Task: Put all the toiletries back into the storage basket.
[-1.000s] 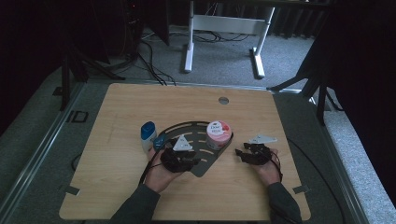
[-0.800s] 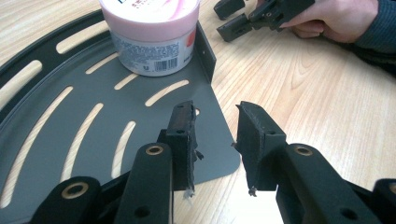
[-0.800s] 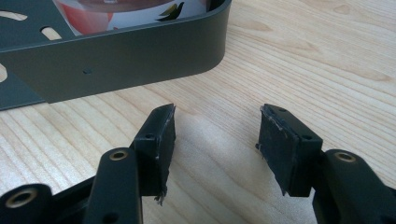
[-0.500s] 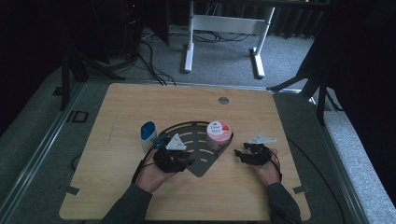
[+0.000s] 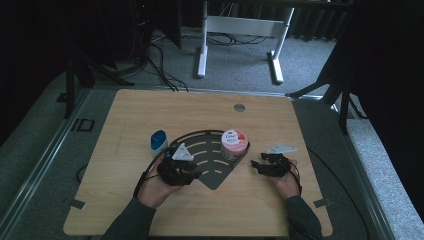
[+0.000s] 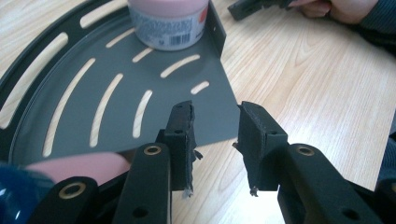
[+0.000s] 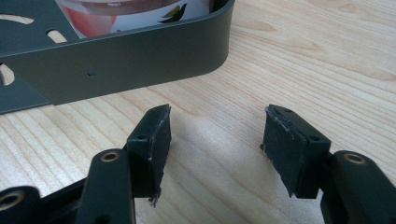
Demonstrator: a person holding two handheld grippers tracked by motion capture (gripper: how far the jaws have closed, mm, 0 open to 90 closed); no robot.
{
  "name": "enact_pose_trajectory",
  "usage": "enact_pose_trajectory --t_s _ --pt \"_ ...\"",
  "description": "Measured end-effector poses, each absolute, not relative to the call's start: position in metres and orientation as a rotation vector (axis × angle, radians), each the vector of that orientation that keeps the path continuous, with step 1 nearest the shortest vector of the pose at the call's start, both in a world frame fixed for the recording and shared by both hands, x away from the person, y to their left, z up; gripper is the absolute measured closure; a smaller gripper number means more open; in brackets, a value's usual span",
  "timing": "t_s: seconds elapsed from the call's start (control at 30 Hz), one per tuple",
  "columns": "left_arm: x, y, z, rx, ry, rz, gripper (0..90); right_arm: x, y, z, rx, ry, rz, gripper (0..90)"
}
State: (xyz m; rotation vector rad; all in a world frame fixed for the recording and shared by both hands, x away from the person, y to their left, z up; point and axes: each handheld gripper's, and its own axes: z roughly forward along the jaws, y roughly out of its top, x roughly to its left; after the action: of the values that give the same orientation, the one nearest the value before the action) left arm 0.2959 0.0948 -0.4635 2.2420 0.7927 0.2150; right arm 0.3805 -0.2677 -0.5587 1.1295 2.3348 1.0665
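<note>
While the left gripper (image 6: 215,135) hovers over the tray (image 6: 56,112) with jaws apart, the right gripper (image 7: 215,140), just opening, holds nothing beside the tray.

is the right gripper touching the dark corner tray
Apart. The right gripper view shows bare wood between the right gripper, with its open, empty jaws, and the dark corner tray wall.

- The high view is dim and soft; the surroundings sink into near black, while the counter (image 5: 150,115) is evenly lit from above.
- Both gripper views are brighter and sharp at the tongs, with soft shadows on the wood beneath them.
- The blue thing (image 6: 14,196) at the left tongs' lower left corner is blurred.
</note>
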Motion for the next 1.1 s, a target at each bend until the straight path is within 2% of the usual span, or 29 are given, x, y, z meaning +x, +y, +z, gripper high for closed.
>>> enact_pose_trajectory --t_s 0.93,1.1 --pt "0.283 0.138 -0.456 2.251 0.883 0.254 65.5 0.381 -0.268 -0.559 1.136 2.335 1.076 40.9" --pt "0.285 0.146 -0.457 2.244 0.919 0.236 62.8 0.381 -0.269 -0.559 1.136 2.336 1.077 40.9"
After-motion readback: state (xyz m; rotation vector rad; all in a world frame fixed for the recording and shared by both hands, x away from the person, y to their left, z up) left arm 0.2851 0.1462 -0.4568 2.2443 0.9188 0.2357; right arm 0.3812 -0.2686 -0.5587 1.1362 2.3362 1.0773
